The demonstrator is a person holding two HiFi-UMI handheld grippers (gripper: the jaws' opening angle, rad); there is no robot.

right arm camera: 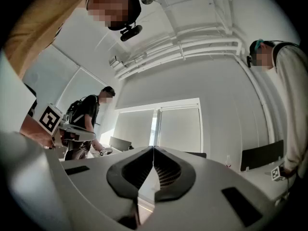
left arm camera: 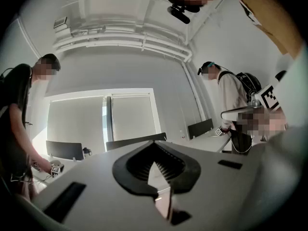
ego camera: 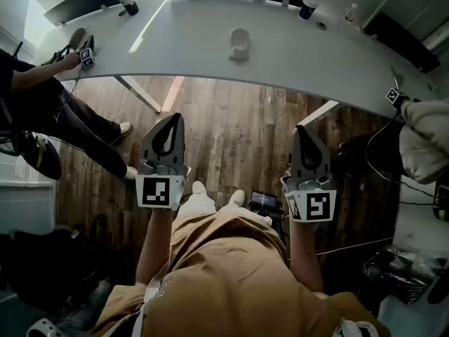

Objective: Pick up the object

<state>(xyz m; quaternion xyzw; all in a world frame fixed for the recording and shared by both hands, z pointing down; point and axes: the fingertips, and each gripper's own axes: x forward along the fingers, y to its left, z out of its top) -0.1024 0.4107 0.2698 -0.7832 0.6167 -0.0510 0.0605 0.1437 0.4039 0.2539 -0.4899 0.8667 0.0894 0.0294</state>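
We are holding both grippers out over the wooden floor (ego camera: 231,139), short of the white table (ego camera: 189,41). The left gripper (ego camera: 170,120) is clenched, its jaws pressing together on nothing, and the right gripper (ego camera: 302,128) is likewise clenched and empty. The object (ego camera: 239,45), small and pale, is lying on the table ahead, well apart from both grippers.

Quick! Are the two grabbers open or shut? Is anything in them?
Left gripper: closed, jaws together, holding nothing.
Right gripper: closed, jaws together, holding nothing.
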